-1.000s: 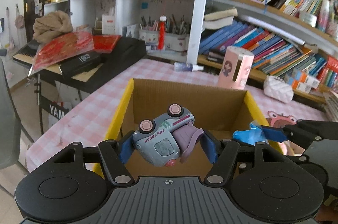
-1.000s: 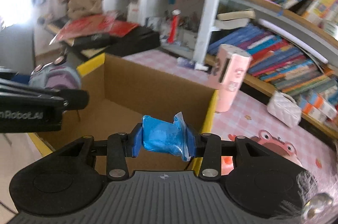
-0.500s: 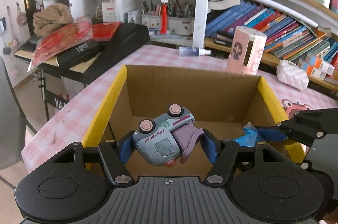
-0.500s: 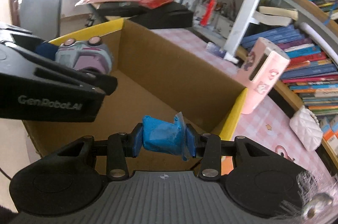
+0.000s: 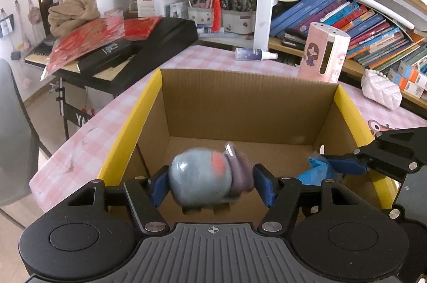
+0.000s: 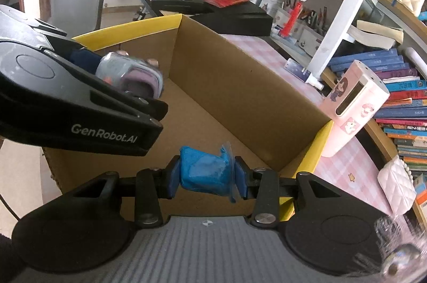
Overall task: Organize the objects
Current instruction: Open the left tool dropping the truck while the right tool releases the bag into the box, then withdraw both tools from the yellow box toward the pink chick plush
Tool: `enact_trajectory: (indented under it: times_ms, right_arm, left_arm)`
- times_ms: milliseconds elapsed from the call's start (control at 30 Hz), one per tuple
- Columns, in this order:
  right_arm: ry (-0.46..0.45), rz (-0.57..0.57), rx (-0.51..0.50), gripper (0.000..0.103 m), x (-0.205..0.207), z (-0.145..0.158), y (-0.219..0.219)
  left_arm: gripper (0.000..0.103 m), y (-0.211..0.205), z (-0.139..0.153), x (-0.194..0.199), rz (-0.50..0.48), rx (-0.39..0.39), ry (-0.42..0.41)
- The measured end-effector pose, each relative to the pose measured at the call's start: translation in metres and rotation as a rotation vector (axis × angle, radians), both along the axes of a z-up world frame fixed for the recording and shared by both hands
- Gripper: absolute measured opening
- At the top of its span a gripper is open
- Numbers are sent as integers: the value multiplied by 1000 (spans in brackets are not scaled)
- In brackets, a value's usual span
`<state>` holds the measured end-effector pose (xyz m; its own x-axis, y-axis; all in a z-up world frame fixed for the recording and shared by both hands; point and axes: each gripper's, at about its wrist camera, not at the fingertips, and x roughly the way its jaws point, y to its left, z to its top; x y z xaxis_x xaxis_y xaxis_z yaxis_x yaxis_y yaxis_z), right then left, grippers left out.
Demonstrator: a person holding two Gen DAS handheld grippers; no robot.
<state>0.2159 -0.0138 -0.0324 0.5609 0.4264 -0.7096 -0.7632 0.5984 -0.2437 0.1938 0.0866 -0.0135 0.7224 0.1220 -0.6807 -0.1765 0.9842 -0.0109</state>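
Observation:
An open cardboard box [image 5: 248, 106] with yellow rims stands on the pink checked table [image 5: 88, 133]. My left gripper [image 5: 212, 187] hangs over the box's near part, its blue pads on either side of a grey-blue toy truck [image 5: 200, 181] with purple parts, which is motion-blurred. From the right wrist view the truck [image 6: 130, 77] sits between the left gripper's fingers [image 6: 149, 109] above the box floor [image 6: 202, 122]. My right gripper [image 6: 206, 173] is shut on a crumpled blue packet [image 6: 205, 171] at the box's right side; the left wrist view shows that packet [image 5: 317, 168] too.
Behind the box stand a pink dispenser [image 5: 324, 53] and a lying spray bottle [image 5: 253, 53]. A white quilted purse [image 5: 381, 92] sits at the right. Left of the table are a black keyboard case [image 5: 149, 42] and a grey chair [image 5: 10, 136]. Crowded bookshelves line the back.
Both grippers dipped lower and closer over the box. The truck has swivelled between the left pads, wheels no longer facing up, and is now blurred. The blue packet stays gripped.

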Motion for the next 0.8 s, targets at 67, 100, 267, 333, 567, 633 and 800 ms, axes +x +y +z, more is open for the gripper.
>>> enact_trajectory:
  times_ms: [67,100,267,333,567,633,800]
  right_arm:
    - [1,8,-1,39,2,0,0]
    - [1,12,-2,39,2,0,1]
    - [1,18,-4,39,3,0,2]
    - [2,15,-5,40,4,0,2]
    - [-30,-4,24,57,-1,5,-2]
    - [-48,-10,37,63,-3,7,-4]
    - [-70,-48,84,63,-8,17,-13]
  left_arm:
    - [62,0,1,0,2,3,-6]
    - [62,-1,1,0,4,5,-9]
    - [62,-1,2,-1,8,7,-14]
    - [62,-3,4,-3,4,13,-24]
    - [72,-7,18,-15,18,43,-85]
    - [75,-6,24,-22,32,36,-113]
    - [84,1,39,-40,84,18,-190]
